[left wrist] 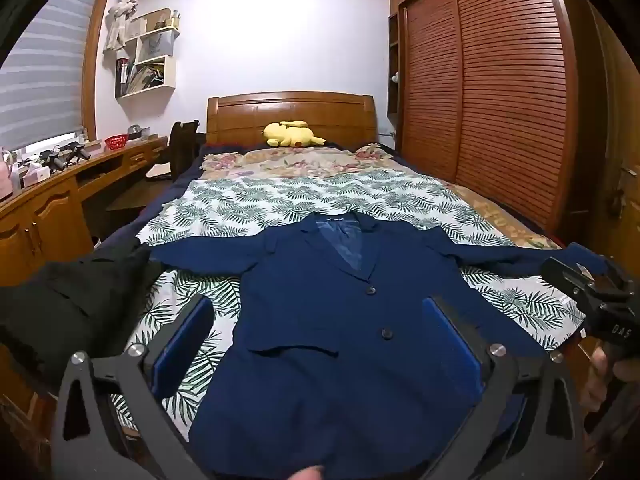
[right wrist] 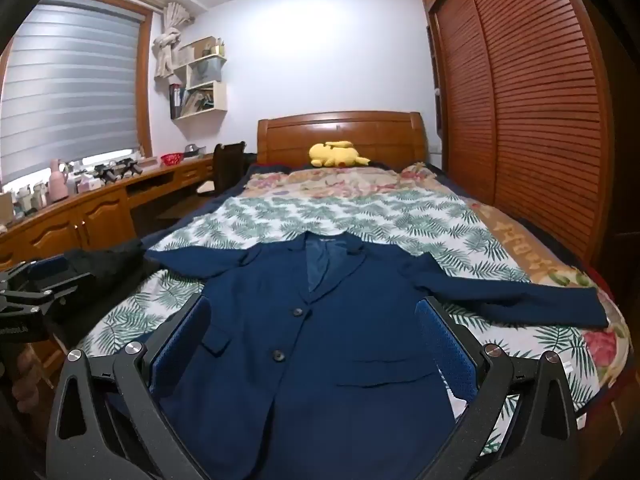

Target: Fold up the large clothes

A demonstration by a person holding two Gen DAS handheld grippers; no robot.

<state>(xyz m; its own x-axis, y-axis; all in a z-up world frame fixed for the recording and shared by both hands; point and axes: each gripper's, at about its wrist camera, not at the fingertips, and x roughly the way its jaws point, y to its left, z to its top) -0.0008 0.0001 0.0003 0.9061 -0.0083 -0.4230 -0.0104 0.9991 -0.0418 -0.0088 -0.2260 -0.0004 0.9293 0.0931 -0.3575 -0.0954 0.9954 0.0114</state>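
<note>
A navy blue two-button suit jacket [left wrist: 320, 320] lay face up, sleeves spread wide, on the bed's leaf-patterned green and white cover [left wrist: 260, 200], directly ahead of and beneath both tongs. The left tongs [left wrist: 320, 332] gaped wide, empty, above the jacket's front. The right tongs [right wrist: 312, 336] likewise stood fully apart, gripping nothing. A black garment [right wrist: 108, 260] sat beyond the left tongs' outer side.

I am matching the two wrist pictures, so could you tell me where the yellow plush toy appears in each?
Left wrist view: the yellow plush toy lies at upper centre, against the headboard.
Right wrist view: the toy sits at upper centre, slightly right, against the same headboard.
Shared landmark: the navy blazer spread on the bed.
</note>
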